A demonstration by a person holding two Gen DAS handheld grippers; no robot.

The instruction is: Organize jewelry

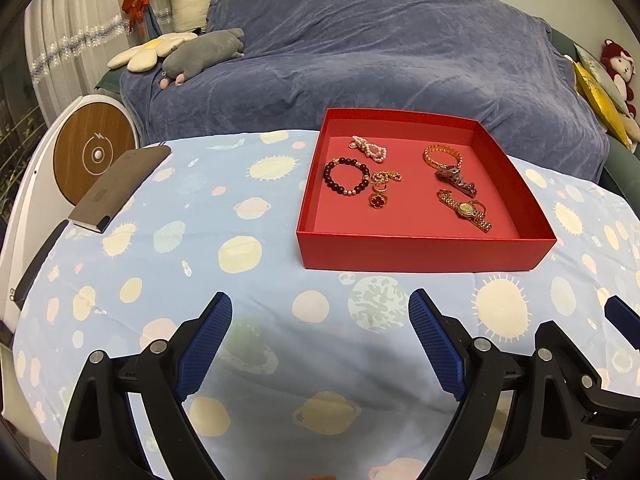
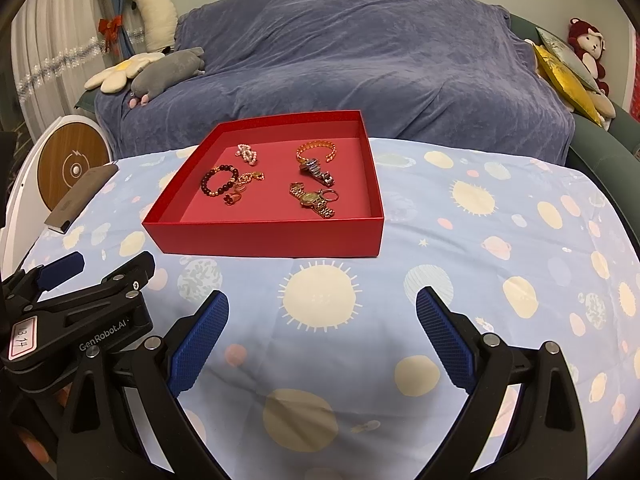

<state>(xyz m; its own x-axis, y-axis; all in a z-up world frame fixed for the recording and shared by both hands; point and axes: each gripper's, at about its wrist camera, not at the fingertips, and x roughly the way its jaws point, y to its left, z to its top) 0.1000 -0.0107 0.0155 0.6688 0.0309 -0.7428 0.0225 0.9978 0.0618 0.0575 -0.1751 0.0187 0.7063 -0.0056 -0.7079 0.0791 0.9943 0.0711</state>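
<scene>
A red open box point(image 1: 424, 250) point(image 2: 264, 238) sits on the planet-print cloth. In it lie a dark bead bracelet point(image 1: 346, 178) point(image 2: 219, 183), a pearl piece point(image 1: 370, 149) point(image 2: 248, 153), a gold bangle point(image 1: 442, 156) point(image 2: 316, 151), a gold watch point(image 1: 466, 210) point(image 2: 314, 200), a silver clip point(image 1: 456, 181) point(image 2: 317, 173), and small gold rings with a red clover ring point(image 1: 378, 200) point(image 2: 232, 199). My left gripper point(image 1: 320, 340) is open and empty, in front of the box. My right gripper point(image 2: 322, 338) is open and empty, to the right of the left one point(image 2: 60, 270).
A dark grey flat case point(image 1: 120, 188) point(image 2: 80, 196) lies at the cloth's left edge, next to a round wooden charger stand point(image 1: 94, 156) point(image 2: 72, 170). A sofa under a blue cover point(image 1: 360, 60) point(image 2: 340, 60) with plush toys stands behind the table.
</scene>
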